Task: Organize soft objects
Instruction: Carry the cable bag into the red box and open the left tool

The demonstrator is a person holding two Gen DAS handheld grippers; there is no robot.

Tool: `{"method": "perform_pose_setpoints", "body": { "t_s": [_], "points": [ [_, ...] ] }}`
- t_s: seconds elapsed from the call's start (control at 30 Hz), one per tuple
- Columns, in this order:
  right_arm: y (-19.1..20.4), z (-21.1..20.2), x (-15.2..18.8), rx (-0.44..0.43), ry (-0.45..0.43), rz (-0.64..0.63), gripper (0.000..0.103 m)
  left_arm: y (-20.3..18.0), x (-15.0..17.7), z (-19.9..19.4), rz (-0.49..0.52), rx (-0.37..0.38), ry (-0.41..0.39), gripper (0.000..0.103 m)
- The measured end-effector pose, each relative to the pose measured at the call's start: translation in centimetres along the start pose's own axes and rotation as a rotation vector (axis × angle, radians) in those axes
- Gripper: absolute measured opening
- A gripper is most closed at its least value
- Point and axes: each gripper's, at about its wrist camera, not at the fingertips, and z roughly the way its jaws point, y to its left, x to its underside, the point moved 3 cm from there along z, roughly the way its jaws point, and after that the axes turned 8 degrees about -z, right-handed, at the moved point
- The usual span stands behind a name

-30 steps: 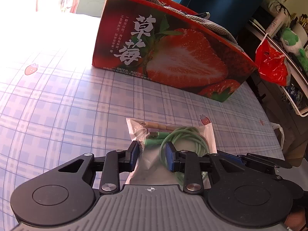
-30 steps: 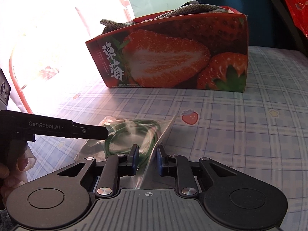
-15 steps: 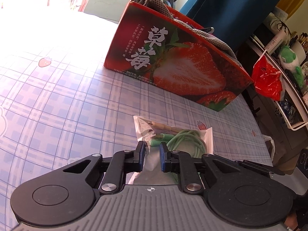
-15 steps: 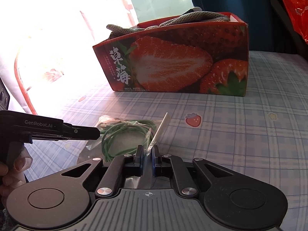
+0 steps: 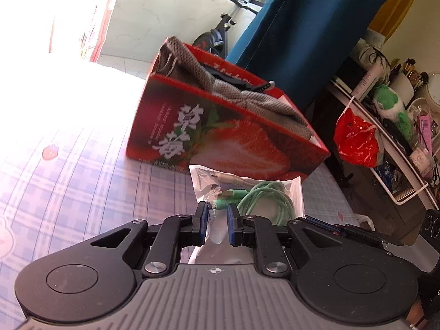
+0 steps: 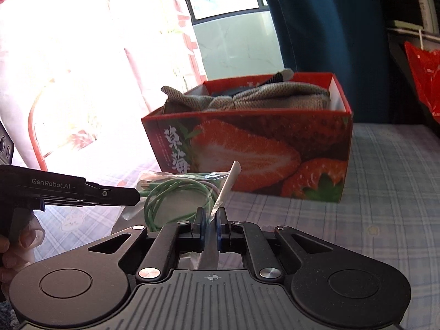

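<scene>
Both grippers point forward and slightly downward over a surface covered in a blue plaid cloth [image 6: 385, 181] with small strawberry prints; whether it is a desk or a bed cannot be told. The left gripper [image 5: 216, 214] is clenched on the near edge of a clear plastic bag [image 5: 247, 189], its blue pads drawn close with the bag's film pinched between them. The right gripper [image 6: 209, 217] is clamped on the other side of the same bag, its jaws almost fully together on a thin strip of the plastic that stands up stiffly between them. In the right wrist view the left gripper reaches in from the left side, level and side-on, with its tip at the bag, and a hand [image 6: 16, 244] is wrapped around its handle at the lower left.

The bag holds a coiled green cable [image 6: 176, 200] and appears lifted clear of the cloth, hanging between the two grippers, just in front of both sets of fingertips. Beyond it, toward the far edge of the cloth, stands an open red cardboard box [image 6: 247, 148] printed with a large sliced strawberry and white characters. A grey mesh fabric item [image 6: 247, 96] lies inside the box, with part of it draped over the rim. A dark blue curtain [image 5: 316, 27] hangs behind the box, and a red plastic bag [image 5: 356, 140] hangs from a cluttered shelf to the right.
</scene>
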Motion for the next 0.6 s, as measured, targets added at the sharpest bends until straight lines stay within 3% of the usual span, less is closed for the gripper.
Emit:
{"method": "perform_pose_setpoints", "body": {
  "t_s": [0.33, 0.47, 0.6],
  "points": [
    [-2.3, 0.0, -8.3, 0.017, -0.141, -0.039, 0.007, -3.9, -7.6, -0.6, 0.106, 0.041, -0.122, 0.016],
    [-3.9, 1.2, -11.5, 0.038, -0.169, -0.036, 0.007, -5.8, -10.9, 1.0, 0.139, 0.034, -0.157, 0.016],
    [-6.0, 3.6, -14.1, 0.067, -0.151, -0.039, 0.007, -6.4, -13.6, 4.2, 0.148, 0.020, -0.137, 0.016]
  ]
}}
